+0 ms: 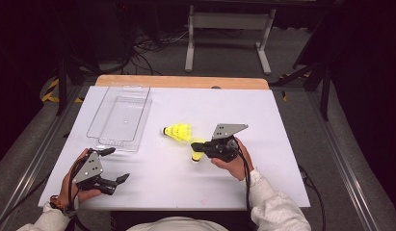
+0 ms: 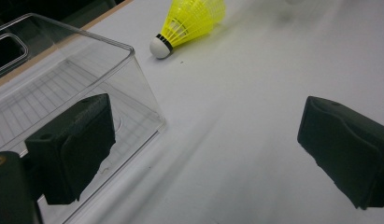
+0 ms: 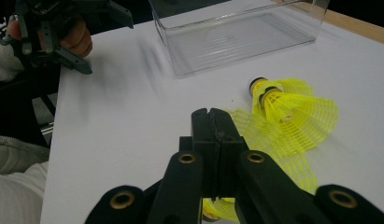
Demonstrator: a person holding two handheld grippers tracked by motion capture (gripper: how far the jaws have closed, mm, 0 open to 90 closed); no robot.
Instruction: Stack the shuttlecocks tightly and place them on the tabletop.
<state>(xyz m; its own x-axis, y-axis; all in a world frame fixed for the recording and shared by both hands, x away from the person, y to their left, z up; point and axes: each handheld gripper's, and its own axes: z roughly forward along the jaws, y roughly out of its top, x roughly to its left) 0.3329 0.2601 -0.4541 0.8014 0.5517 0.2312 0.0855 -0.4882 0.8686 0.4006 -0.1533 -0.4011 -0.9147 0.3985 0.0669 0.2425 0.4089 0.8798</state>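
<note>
On the white tabletop (image 1: 282,144), the right gripper (image 1: 201,147) has its fingers pinching a yellow shuttlecock (image 1: 197,153); another shuttlecock (image 1: 178,132) lies at its eleven o'clock. The left gripper (image 1: 116,166) has its fingers spread beside a clear plastic box (image 1: 122,118). Grey floor (image 1: 224,53) with cables surrounds.

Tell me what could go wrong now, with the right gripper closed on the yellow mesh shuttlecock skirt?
1. The right gripper pinches only the thin yellow plastic-mesh skirt of a shuttlecock; the soft mesh may deform or slip out.
2. The second yellow shuttlecock lies close by on the white table; the carried one might knock it.
3. The open left gripper waits beside the clear plastic box and could bump it.
</note>
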